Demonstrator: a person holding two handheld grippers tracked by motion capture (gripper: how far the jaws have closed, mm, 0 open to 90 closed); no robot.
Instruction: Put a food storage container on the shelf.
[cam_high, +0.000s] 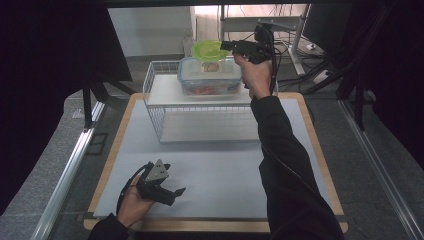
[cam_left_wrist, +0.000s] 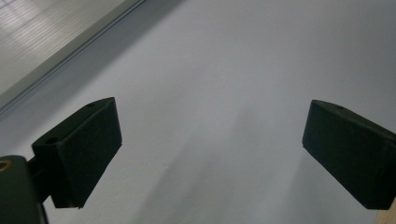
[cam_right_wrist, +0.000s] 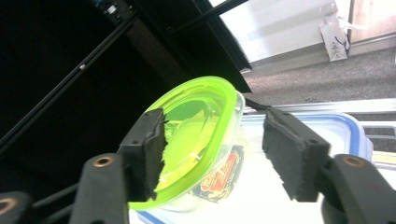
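Green-lidded tub stacked on a blue-rimmed box atop a wire rack.

On the table (cam_high: 215, 165), wire rack (cam_high: 165, 85); on its top shelf, blue-rimmed box (cam_high: 210, 75); on that, green-lidded tub (cam_right_wrist: 196, 135), tilted, between the parted jaws of right gripper (cam_right_wrist: 212, 149), unpinched. Near front edge, left gripper (cam_left_wrist: 210, 154), jaws wide, holding nothing.

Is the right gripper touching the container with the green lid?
Cannot tell. In the right gripper view one pad overlaps the green-lidded container; the other stands clear, and no contact or gap shows plainly.
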